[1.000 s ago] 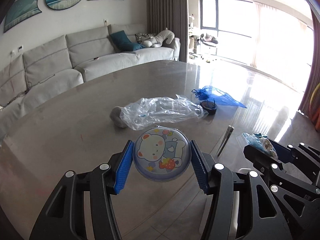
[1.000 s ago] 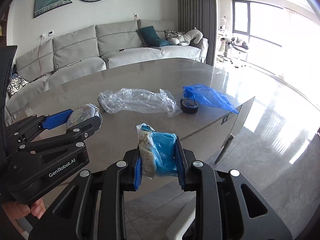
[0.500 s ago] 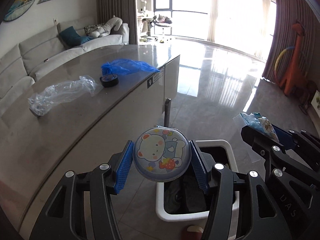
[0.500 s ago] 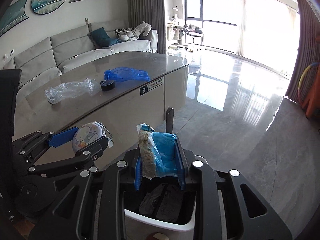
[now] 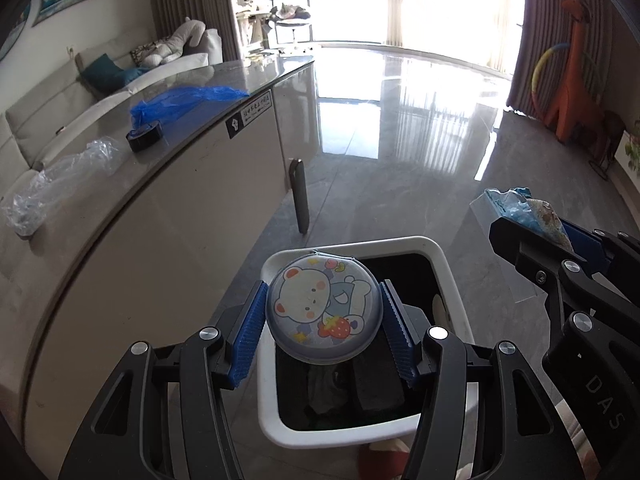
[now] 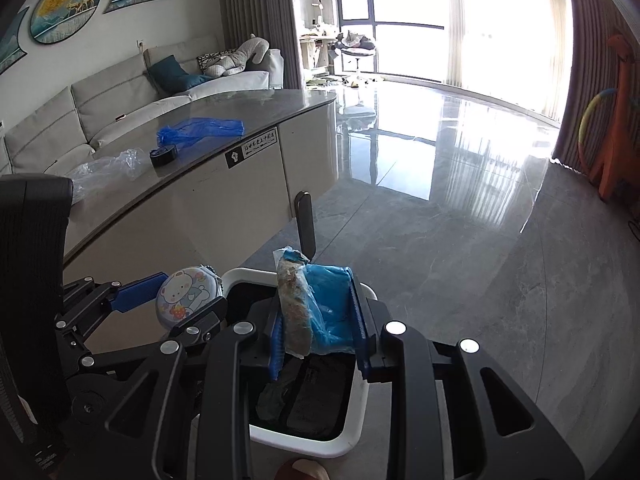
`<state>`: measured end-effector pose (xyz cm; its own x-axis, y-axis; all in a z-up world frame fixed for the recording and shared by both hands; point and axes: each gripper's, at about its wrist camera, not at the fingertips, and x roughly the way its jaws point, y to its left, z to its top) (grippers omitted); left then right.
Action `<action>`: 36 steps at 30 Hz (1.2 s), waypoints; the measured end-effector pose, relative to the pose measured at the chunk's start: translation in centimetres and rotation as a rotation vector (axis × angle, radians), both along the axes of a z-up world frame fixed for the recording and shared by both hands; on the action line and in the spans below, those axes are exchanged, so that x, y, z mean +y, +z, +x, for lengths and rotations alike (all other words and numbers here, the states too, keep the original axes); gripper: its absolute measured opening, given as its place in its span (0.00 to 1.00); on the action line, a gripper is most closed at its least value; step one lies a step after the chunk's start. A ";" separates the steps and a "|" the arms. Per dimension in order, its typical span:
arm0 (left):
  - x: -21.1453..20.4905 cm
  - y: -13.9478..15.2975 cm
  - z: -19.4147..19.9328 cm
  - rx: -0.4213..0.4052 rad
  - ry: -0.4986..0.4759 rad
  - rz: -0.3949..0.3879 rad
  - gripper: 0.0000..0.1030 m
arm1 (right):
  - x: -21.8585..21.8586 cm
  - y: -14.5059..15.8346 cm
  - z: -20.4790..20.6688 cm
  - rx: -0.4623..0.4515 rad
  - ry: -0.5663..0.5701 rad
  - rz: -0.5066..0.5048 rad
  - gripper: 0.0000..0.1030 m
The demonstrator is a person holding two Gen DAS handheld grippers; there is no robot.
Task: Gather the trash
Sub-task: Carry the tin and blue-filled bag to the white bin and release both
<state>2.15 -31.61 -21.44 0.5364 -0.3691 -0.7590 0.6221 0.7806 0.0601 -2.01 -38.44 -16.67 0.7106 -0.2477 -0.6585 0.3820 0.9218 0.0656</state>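
**Two pieces of trash held over the bin, three things left on the table**

The left gripper is clamped on a round cartoon-bear tin, its blue pads pressed to either side of the tin. The right gripper is closed to a narrower gap on a crumpled blue snack wrapper. Both loads hang directly above the white-rimmed trash bin on the floor, just beside the table's side panel. The bin already has dark items lying in it.

Neither piece has been let go, so this trip looks nearly finished: opening both grippers should drop the loads inside.

On the table, three things remain along the near edge: a clear plastic bag, a black tape roll and a blue plastic bag towards the far corner. Which of these counts as trash I cannot tell; the two bags probably do, so I judge the task roughly midway.
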 end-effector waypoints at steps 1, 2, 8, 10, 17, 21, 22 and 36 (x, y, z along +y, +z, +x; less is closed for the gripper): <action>-0.1 -0.2 0.2 0.008 -0.006 0.000 0.54 | -0.3 -0.1 -0.1 0.002 -0.006 0.002 0.28; -0.3 -0.5 0.4 0.022 -0.017 0.002 0.55 | -0.4 -0.3 -0.1 0.004 -0.011 0.003 0.28; -1.8 -1.8 -0.1 -0.027 -0.017 0.144 0.96 | -0.9 -0.8 0.2 0.019 -0.020 0.008 0.28; -1.8 -2.0 -0.3 -0.032 -0.025 0.155 0.96 | -1.0 -0.8 0.3 0.020 -0.020 0.014 0.28; -1.4 -2.0 0.2 -0.029 -0.021 0.152 0.96 | -1.0 -0.7 0.5 0.022 -0.014 0.017 0.28; -1.1 -1.8 0.6 -0.039 -0.010 0.157 0.96 | -0.8 -0.7 0.6 0.024 -0.007 0.018 0.28; -0.9 -1.7 0.8 -0.048 -0.001 0.159 0.96 | -0.8 -0.7 0.8 0.025 -0.003 0.019 0.28; 6.7 0.9 5.5 -0.119 0.215 0.150 0.95 | 2.6 -4.1 4.8 0.089 0.074 0.066 0.34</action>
